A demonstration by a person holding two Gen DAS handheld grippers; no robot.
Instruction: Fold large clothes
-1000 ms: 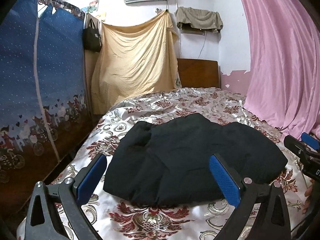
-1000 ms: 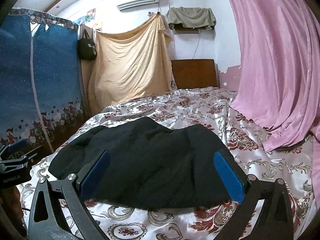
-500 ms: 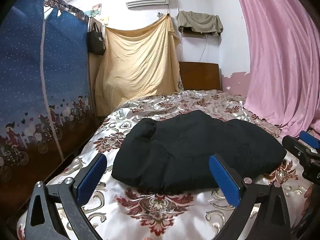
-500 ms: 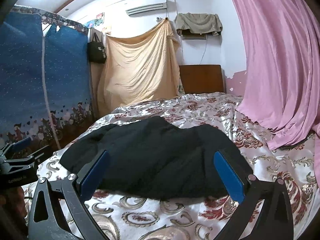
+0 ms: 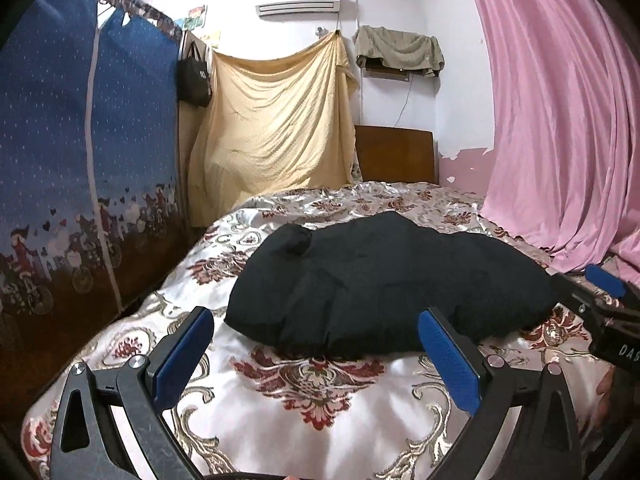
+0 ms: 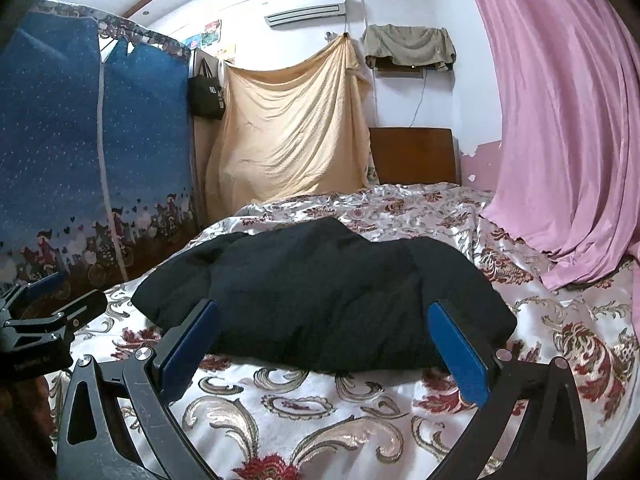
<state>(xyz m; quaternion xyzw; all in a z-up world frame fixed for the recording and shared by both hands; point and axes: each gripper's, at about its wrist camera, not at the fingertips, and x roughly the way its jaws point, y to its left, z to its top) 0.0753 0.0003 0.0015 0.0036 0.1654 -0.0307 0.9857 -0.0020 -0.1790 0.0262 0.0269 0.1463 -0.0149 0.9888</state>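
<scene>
A large black garment (image 5: 384, 284) lies folded in a thick bundle on the floral satin bedspread (image 5: 304, 384); it also shows in the right wrist view (image 6: 328, 300). My left gripper (image 5: 316, 344) is open and empty, a short way in front of the bundle's near edge. My right gripper (image 6: 324, 344) is open and empty, close to the bundle's near edge. Each gripper shows at the side of the other's view: the right one (image 5: 608, 312), the left one (image 6: 36, 320).
A blue fabric wardrobe (image 5: 80, 168) stands along the bed's left side. A pink curtain (image 5: 560, 112) hangs on the right and drapes onto the bed. A wooden headboard (image 5: 394, 156) and a hanging yellow sheet (image 5: 276, 132) are at the far end.
Both grippers have drawn back and lower from the black garment, so more bedspread shows in front of it. The garment has not moved. Both stay open.
</scene>
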